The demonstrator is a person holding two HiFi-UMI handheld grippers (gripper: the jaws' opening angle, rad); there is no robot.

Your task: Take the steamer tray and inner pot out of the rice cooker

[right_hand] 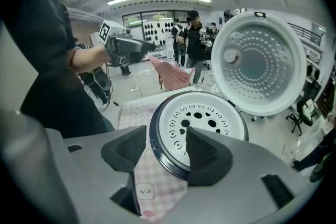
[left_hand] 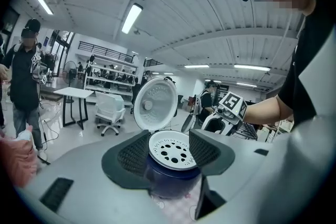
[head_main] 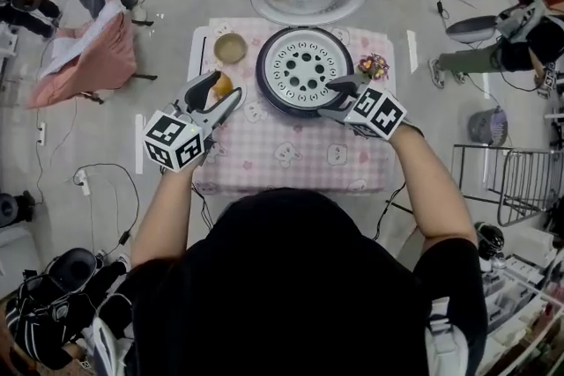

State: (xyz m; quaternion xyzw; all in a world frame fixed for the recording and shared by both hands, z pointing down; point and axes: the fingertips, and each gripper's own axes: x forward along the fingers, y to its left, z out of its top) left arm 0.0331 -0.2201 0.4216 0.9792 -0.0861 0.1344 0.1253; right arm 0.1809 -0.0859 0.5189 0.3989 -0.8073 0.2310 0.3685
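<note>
The left tongs point(head_main: 226, 91) hang over the table point(head_main: 291, 161), almost level, jaws wide and empty. The steamer tray point(head_main: 304, 66) sits in the rice cooker point(head_main: 263, 77). The right tongs point(head_main: 335, 99) tilt down, jaws wide around the cooker's near rim, not pressing.

**A big work lab**

A wide room with a grey floor point(head_main: 176, 4) is seen. Long lights point(left_hand: 131, 17) are fixed to a ribbed ceiling. Wires point(head_main: 84, 180) are spread over the floor. An office chair point(left_hand: 109, 110), a white desk point(left_hand: 73, 93) and full shelves point(left_hand: 107, 75) are set at the far side. A small table with a pink cloth point(head_main: 300, 145) is placed alone in the middle. Other people point(left_hand: 23, 73) are seen standing about, and a metal rack point(head_main: 502, 180) is kept at the side.
</note>
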